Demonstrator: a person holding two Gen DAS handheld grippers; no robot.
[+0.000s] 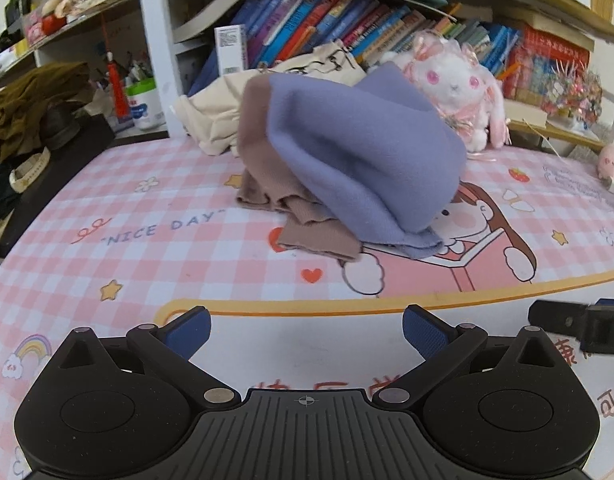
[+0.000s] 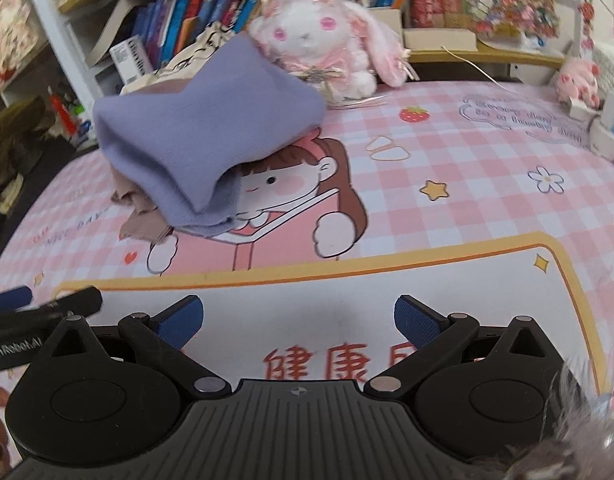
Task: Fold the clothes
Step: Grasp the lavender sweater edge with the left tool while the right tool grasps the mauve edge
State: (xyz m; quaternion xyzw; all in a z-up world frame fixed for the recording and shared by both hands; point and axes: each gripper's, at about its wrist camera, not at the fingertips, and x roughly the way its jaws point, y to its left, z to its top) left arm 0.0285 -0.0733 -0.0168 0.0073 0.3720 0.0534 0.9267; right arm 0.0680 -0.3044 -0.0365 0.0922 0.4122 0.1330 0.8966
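Two grippers, left (image 1: 306, 330) and right (image 2: 299, 320), both spread wide, empty; one purple-brown garment (image 1: 347, 160) heaped ahead.

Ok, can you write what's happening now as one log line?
left tool: open, empty | right tool: open, empty | purple cloth: crumpled on brown cloth, unfolded, untouched

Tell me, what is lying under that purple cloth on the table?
Under the purple cloth a crumpled brown garment sticks out on its left side, both resting on the pink checked table cover. How far the brown garment reaches beneath, and whether anything else lies there, is hidden.
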